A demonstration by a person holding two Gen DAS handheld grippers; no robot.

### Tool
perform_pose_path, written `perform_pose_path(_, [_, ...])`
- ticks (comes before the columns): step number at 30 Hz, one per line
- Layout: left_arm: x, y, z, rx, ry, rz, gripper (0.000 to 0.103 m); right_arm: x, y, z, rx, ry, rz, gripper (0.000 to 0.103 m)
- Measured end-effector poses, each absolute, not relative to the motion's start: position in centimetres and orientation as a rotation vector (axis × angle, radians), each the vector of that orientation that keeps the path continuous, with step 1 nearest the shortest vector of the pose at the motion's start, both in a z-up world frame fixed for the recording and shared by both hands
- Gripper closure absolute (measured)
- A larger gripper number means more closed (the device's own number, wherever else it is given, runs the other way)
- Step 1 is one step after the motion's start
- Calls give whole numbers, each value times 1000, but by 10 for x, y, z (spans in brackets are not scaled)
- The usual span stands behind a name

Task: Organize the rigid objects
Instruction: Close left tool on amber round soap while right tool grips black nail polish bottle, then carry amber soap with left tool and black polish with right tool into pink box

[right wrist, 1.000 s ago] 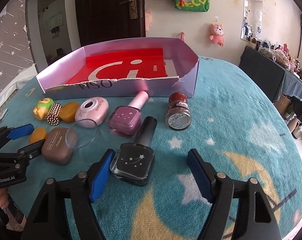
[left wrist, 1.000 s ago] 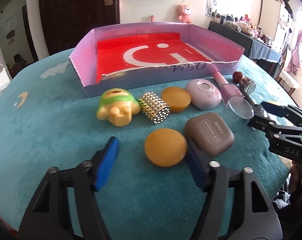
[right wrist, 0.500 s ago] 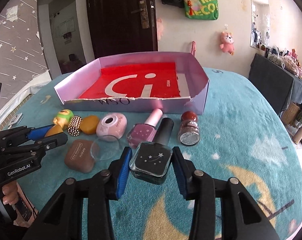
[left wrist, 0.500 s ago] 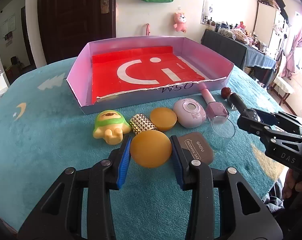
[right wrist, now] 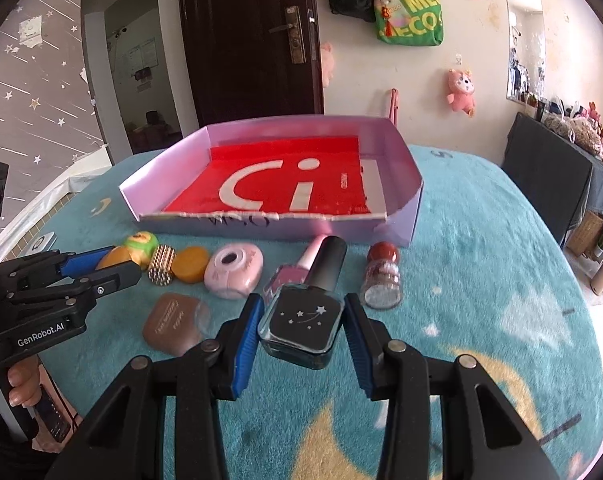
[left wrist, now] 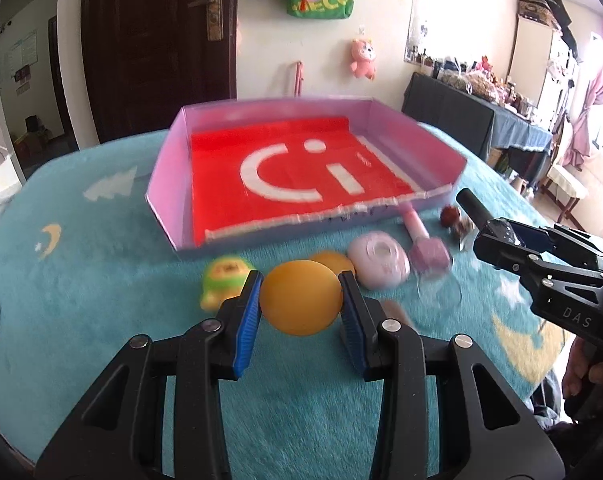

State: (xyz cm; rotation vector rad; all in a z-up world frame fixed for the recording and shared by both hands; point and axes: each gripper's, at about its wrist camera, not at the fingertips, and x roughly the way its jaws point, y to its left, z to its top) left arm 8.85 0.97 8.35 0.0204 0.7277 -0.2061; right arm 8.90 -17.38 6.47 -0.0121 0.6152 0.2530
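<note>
My left gripper (left wrist: pixel 301 285) is shut on an orange disc (left wrist: pixel 301 308) and holds it just above the teal cloth. My right gripper (right wrist: pixel 303 304) is shut on a dark square nail polish bottle (right wrist: pixel 303 322), whose black cap (right wrist: pixel 329 264) points away from me. The bottle hangs a little above the cloth. Behind both stands a shallow lilac box (left wrist: pixel 169 220) (right wrist: pixel 261 229) with a red liner and nothing in it. In the right wrist view the left gripper (right wrist: pixel 101 266) shows at the left with the disc between its fingers.
On the cloth in front of the box lie a green-and-yellow toy (right wrist: pixel 141 242), a studded gold cylinder (right wrist: pixel 162 268), a second orange disc (right wrist: pixel 189 264), a pink round case (right wrist: pixel 233 272), a pink polish bottle (right wrist: pixel 285 278), a red-capped jar (right wrist: pixel 381 280), a brown case (right wrist: pixel 171 324) and a clear lid (left wrist: pixel 439 294).
Both grippers closed, the left on the orange disc and the right on the dark polish bottle, and then rose with them off the cloth.
</note>
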Motion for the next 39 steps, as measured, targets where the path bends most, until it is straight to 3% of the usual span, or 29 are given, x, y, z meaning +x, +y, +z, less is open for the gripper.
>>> perform_pose_path(12, [169,6,102,93,760,-216,67,165,-170,108,-87,601,306,59])
perform_pose_path(23, [236,5,76,156,921,-192,67,255,-162,86,-191,789,282,59])
perform_pose_path(39, [258,12,50,134,1048,-197,67,281,-145,66,-318,913,289,60])
